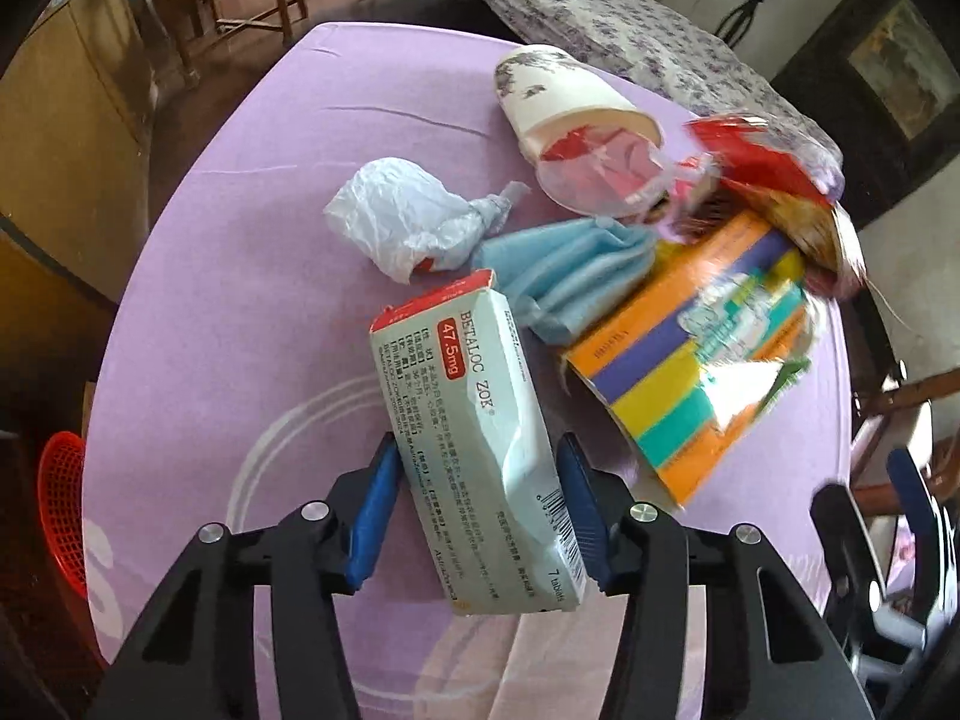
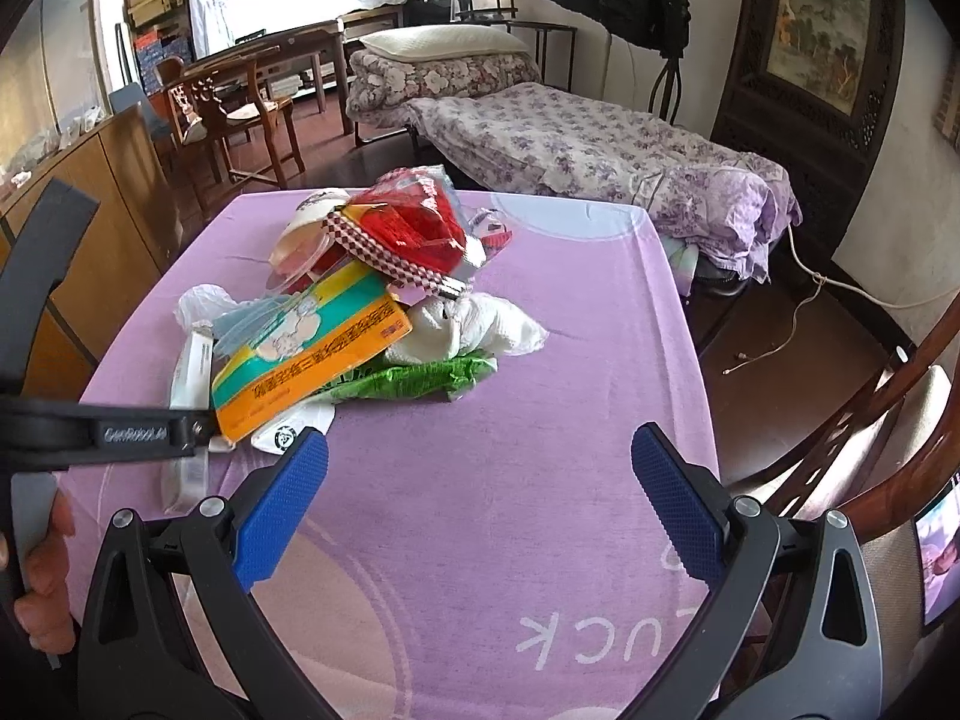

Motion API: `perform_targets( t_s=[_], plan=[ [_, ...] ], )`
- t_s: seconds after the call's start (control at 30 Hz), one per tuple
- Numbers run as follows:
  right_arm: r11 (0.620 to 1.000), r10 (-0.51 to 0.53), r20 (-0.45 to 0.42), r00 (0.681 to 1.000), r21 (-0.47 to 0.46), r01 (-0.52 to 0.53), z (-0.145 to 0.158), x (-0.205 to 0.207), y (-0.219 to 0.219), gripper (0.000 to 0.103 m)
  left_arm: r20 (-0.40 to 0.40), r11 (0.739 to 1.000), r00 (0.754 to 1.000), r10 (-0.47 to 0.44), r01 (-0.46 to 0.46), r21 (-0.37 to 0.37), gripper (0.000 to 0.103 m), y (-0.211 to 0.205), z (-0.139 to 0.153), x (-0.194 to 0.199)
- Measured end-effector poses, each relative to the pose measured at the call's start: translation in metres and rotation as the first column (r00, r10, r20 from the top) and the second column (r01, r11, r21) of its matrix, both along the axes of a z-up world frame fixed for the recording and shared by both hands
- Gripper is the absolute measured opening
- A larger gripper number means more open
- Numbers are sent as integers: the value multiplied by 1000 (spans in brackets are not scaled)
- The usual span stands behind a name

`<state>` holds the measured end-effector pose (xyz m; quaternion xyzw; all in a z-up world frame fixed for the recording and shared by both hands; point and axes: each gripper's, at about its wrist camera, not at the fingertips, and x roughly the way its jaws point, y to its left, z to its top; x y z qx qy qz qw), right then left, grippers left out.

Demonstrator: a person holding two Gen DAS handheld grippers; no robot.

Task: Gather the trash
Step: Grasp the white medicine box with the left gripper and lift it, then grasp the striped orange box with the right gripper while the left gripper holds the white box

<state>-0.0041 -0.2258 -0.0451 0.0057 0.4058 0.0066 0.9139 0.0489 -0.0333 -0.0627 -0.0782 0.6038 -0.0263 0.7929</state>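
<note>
- Left claw point(image 1: 477, 516) clenched on the medicine box point(image 1: 474, 450), low centre of frame, above the desk point(image 1: 240, 300)
- Keep grip firm; lift clear of the orange box point(image 1: 690, 360)
- Carry toward red basket point(image 1: 60, 498), lower left
- Right claw point(image 2: 480, 510) released, grasping nothing

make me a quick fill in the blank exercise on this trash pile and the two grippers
1. The left gripper has its fingers around a pale box printed BETALOC ____.
2. The right gripper holds ____.
3. The paper cup lies on its ____.
4. The tablecloth is ____ in colour.

Missing words: ZOK; nothing; side; purple
</note>
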Motion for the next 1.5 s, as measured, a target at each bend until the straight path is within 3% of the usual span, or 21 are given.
perform_targets(
  t_s=[0.13, 0.33, 0.53, 0.67, 0.77, 0.9, 1.07, 1.13, 1.5],
  plan=[
    [1000, -7, -14, 1000, -7, 7, -4, 2, -2, 97, 30, 999, 998, -46, 47, -5, 52, 7, 9, -15],
    [1000, -12, -13, 1000, -24, 12, -7, 2, -1, 97, 75, 993, 993, -88, 94, -74, 52, 17, 19, -47],
    [1000, -18, 45, 999, 2, 18, -3, -2, 0, 97, 167, 994, 985, -40, 57, -98, 53, 52, 22, -48],
    [1000, -7, 91, 996, 30, 5, 0, -3, 5, 97, 186, 991, 983, 3, 22, -132, 53, 73, 16, -39],
    [995, 28, 104, 994, 96, -38, 3, -3, 11, 97, 207, 993, 978, -3, 27, -113, 53, 76, 17, -38],
    [968, 70, 118, 990, 230, -96, 9, 3, 19, 97, 213, 989, 977, 6, 25, -144, 53, 86, 19, -40],
    [943, 105, 104, 989, 306, -133, 16, 20, 30, 94, 218, 984, 976, 19, 20, -175, 53, 98, 21, -42],
    [946, 109, 101, 989, 295, -134, 16, 27, 34, 85, 219, 982, 975, 26, 16, -187, 53, 101, 22, -42],
    [935, 84, -47, 995, 349, -63, -13, 53, 37, 85, 221, 979, 975, 16, 30, -203, 53, 104, 23, -42]
  ],
)
